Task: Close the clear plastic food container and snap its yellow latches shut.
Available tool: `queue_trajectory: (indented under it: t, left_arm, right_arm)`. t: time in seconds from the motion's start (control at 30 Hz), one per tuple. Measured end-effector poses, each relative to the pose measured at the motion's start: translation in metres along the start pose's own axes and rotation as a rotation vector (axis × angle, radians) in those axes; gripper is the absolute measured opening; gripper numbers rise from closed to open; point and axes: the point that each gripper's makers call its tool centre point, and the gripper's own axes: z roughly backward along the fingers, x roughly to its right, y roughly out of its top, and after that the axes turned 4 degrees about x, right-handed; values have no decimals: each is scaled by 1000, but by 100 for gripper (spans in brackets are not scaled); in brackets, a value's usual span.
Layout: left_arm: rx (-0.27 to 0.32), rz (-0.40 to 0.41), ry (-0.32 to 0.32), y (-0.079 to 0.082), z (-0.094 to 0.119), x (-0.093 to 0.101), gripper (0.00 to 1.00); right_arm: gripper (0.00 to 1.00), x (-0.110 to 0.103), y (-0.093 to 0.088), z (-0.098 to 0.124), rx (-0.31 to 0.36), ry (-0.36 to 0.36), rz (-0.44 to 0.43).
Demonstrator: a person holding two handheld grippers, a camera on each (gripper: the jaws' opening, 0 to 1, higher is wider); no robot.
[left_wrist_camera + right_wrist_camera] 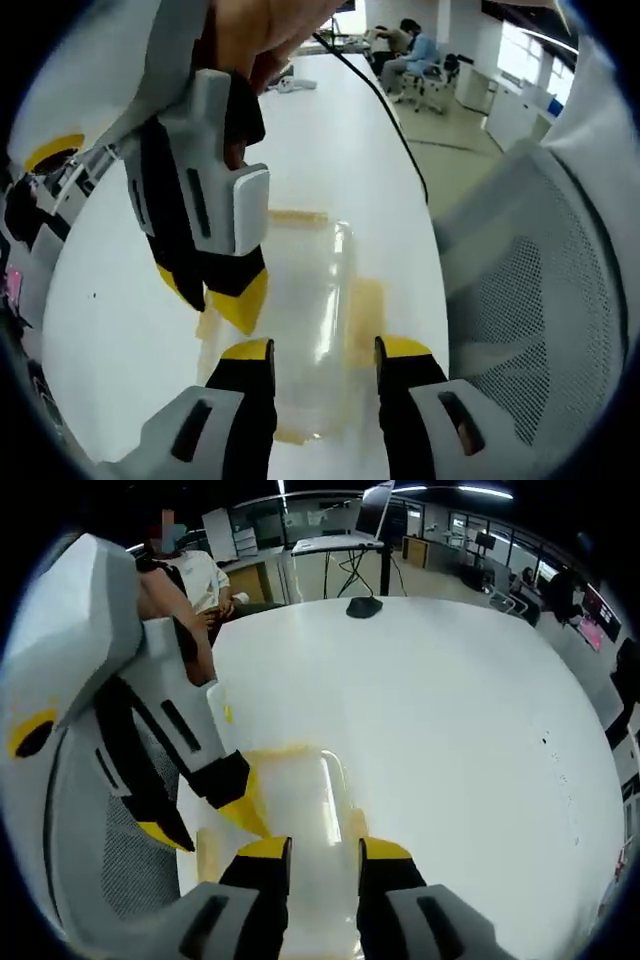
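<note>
Clear container (315,330) with yellow latches (365,310) lies on white counter (330,150). Both hand-held grippers, left (325,362) and right (324,852), hover over its lid, 2 jaws narrowly apart, gripping nothing.

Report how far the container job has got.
Done: the clear lid seems to lie on the container, which sits on the white table.
In hand: both tools are at it, the left tool open across one end, the right tool open over the lid.
Left: I cannot tell whether any yellow latch is snapped; expect each one to need pressing down.
</note>
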Motion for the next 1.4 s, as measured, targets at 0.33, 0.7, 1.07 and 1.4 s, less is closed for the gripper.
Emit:
queue_trajectory:
  t: [0.33, 0.7, 1.07, 1.4]
  left_arm:
    - [5, -51, 46, 1, -4, -2, 38]
    - [-10, -82, 88, 1, -8, -2, 39]
    - [-34, -124, 150, -1, -9, -5, 36]
    - [-25, -118, 190, -2, -10, -6, 35]
  right_arm:
    - [29, 4, -3, -3, -23, 6, -8]
    - [31, 4, -6, -5, -22, 37, -62]
    - [32, 5, -8, -6, -17, 74, -118]
    - [31, 4, -9, -8, -22, 110, -119]
